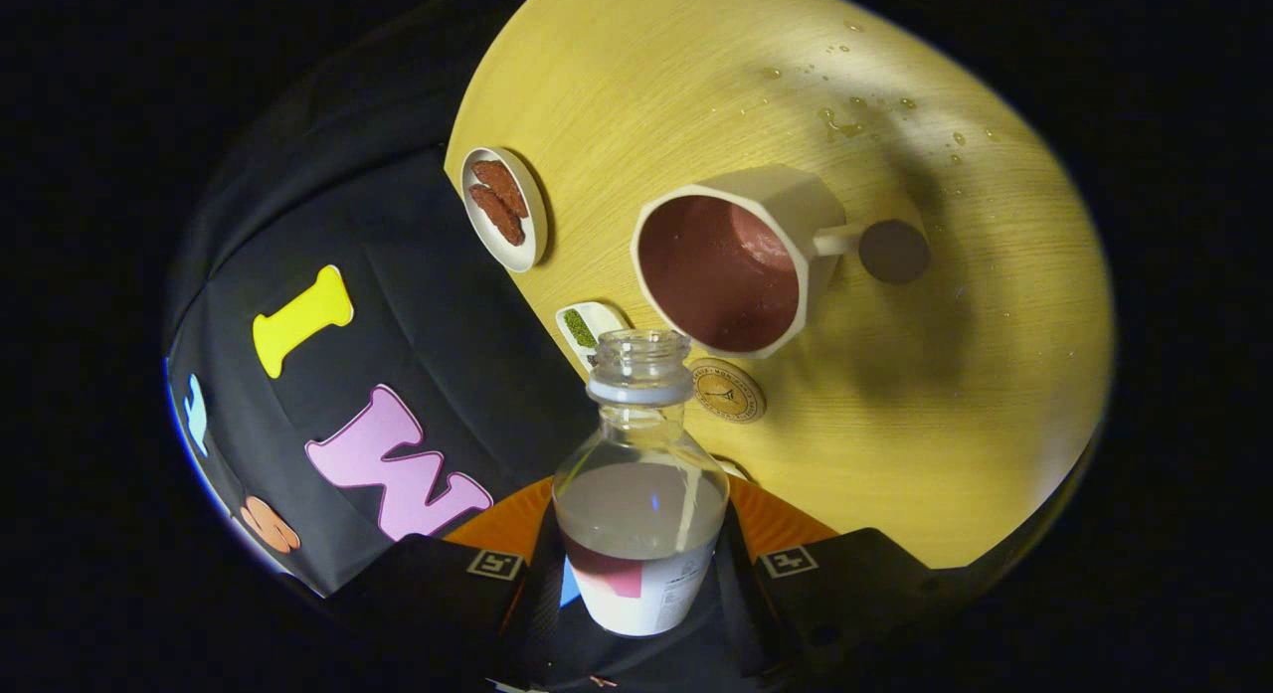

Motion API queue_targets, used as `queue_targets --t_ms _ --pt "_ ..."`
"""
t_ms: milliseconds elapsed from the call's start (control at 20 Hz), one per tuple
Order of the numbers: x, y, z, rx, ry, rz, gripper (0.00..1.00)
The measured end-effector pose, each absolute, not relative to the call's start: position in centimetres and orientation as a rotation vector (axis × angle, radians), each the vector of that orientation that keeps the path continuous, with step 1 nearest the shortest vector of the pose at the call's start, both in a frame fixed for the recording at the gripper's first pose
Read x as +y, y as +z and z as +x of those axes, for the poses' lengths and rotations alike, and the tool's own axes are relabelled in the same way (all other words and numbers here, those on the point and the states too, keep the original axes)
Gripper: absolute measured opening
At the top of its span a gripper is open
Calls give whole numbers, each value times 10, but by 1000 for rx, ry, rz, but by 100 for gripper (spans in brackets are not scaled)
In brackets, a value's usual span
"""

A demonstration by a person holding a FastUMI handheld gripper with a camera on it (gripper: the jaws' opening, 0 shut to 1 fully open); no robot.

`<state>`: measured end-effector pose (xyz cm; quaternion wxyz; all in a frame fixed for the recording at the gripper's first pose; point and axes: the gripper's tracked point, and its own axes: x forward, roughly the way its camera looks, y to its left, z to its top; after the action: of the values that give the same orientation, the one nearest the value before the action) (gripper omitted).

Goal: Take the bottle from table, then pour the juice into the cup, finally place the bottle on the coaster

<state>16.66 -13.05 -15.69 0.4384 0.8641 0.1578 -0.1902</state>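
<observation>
My gripper is shut on a clear uncapped bottle, both fingers pressing its labelled lower body. The bottle holds cloudy whitish juice and is tilted, its open mouth pointing toward a cream angular cup just beyond it. The cup has a dark reddish inside and a handle with a round brown end. No stream shows between the mouth and the cup. A small round brown coaster lies on the wooden table, right beside the bottle's neck and near the cup's rim.
A small white dish with reddish-brown pieces sits at the table's edge beyond the cup. A little white dish with something green lies by the bottle's mouth. Drops of liquid spot the table past the cup.
</observation>
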Motion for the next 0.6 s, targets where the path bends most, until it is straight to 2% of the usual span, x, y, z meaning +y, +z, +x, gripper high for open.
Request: queue_targets --t_ms 450,600 --pt "-114 -119 152 164 -415 1684 71" --pt "-99 -99 145 117 -344 1503 70"
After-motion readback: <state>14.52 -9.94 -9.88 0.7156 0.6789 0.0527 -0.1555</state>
